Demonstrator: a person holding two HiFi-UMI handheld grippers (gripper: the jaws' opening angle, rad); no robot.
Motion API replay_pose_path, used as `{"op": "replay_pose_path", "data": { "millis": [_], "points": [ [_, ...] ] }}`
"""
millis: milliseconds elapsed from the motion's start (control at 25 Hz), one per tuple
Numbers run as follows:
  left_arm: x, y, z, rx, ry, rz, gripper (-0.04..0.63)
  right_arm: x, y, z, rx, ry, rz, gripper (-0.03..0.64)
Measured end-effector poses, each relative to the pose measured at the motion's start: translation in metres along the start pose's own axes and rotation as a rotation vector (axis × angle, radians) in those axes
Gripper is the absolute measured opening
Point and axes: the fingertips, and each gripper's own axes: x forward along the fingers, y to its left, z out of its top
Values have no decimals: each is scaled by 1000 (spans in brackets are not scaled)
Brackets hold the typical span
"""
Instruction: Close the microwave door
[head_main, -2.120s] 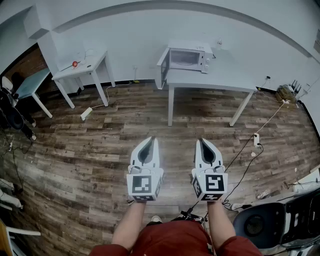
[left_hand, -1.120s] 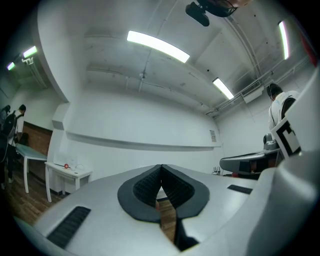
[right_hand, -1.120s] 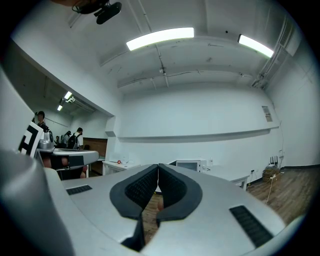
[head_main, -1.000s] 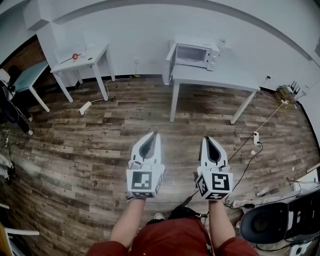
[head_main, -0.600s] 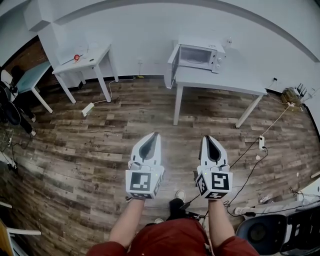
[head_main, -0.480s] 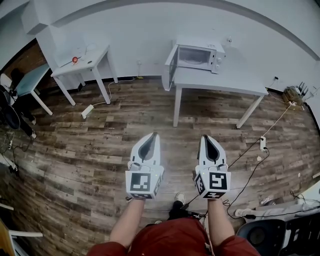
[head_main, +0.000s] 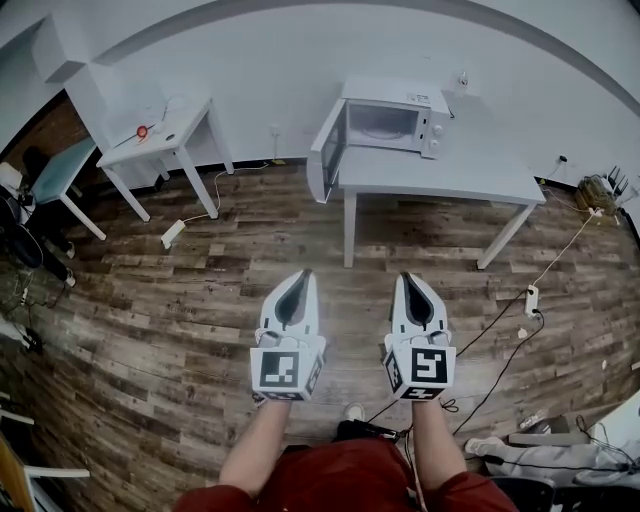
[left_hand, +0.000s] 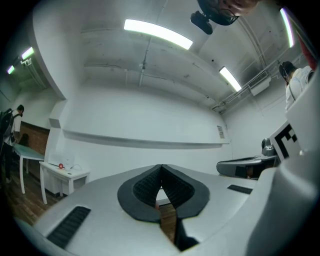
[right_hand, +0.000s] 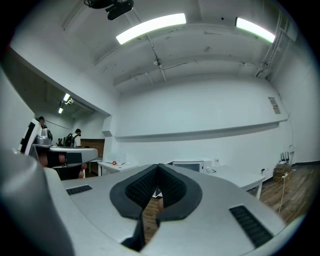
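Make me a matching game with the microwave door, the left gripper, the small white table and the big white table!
Things:
1. microwave door
2. left gripper
3. small white table
4. big white table

States:
A. has a small red thing on it
B. swung open
C. jaws shut, nothing between them
D. carries the microwave

Right pairs: 1-B, 2-C, 3-A, 4-D.

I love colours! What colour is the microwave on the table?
The microwave is white; the head view shows it best.
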Motion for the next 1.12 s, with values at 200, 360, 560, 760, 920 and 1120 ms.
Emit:
{"op": "replay_pose_path", "data": {
  "millis": [200,360,560,760,920,1120],
  "points": [
    [34,-5,-3,10,1,18,28,26,-25,-1,18,-5,24,28],
    [56,-7,-9,17,9,17,28,43,-38,-5,35,-7,29,28],
    [80,-4,-20,18,17,6,28,66,-47,-14,35,-7,22,28],
    [111,17,-33,10,17,0,28,102,-47,-23,25,-8,14,28],
    [140,42,-44,5,22,-9,28,140,-42,-31,16,6,16,28],
    [181,78,-49,40,19,-28,28,194,-32,-30,-2,-11,0,28]
  ]
}}
